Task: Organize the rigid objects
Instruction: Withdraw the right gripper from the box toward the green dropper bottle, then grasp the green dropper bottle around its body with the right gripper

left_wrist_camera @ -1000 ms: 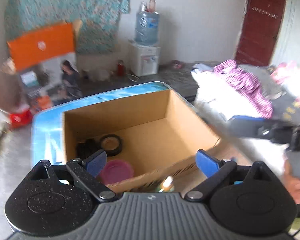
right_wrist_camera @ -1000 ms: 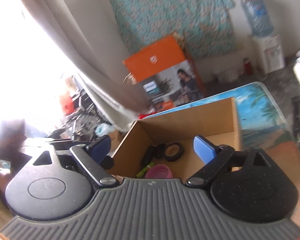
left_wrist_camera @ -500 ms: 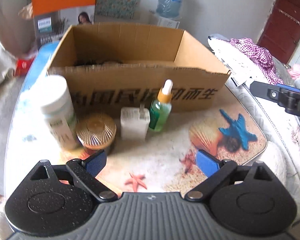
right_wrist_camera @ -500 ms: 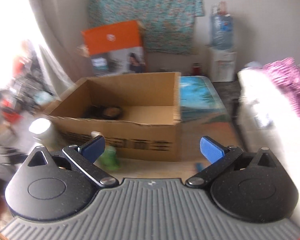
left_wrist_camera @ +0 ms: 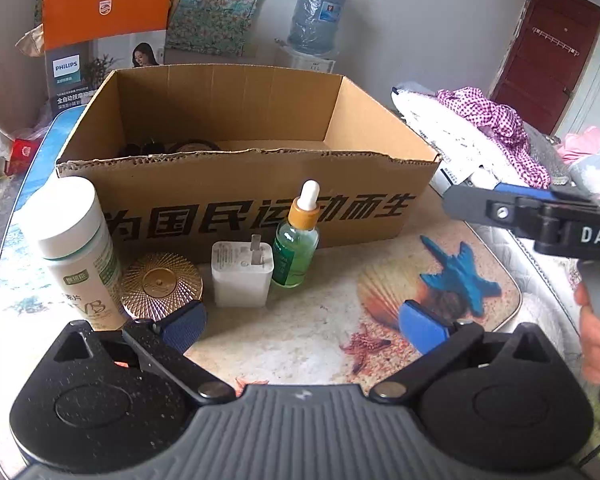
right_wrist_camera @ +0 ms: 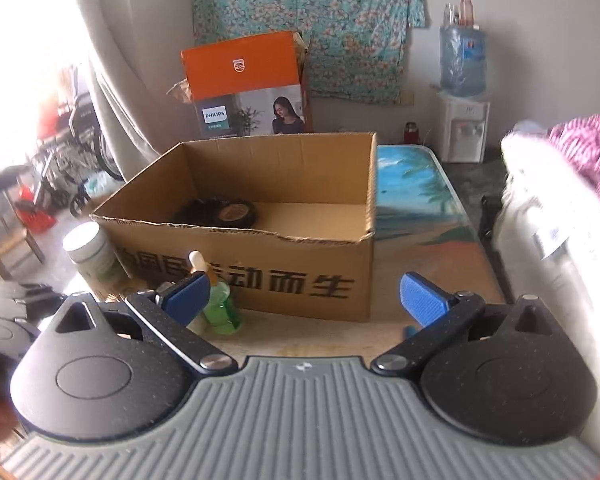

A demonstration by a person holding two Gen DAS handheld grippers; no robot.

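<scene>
I am in a lived-in home room: a water dispenser (right_wrist_camera: 464,136), heaped clothes (left_wrist_camera: 488,128), a floral cloth (right_wrist_camera: 308,24) on the wall, a wooden door (left_wrist_camera: 544,56).

Both wrist views low, near, facing the shared cardboard box (left_wrist_camera: 236,184)

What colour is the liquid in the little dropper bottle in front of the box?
Green, in the dropper bottle; the left wrist view shows it best.

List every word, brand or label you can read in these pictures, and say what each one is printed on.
"PHILIPS": orange product box behind the cardboard box.
"国民运动而生": front of the cardboard box; the first character is partly hidden.
"VB": white bottle; its other print is too small.
"DAS": right gripper, cut off by the frame.
Charger and dropper bottle print: unreadable.
</scene>
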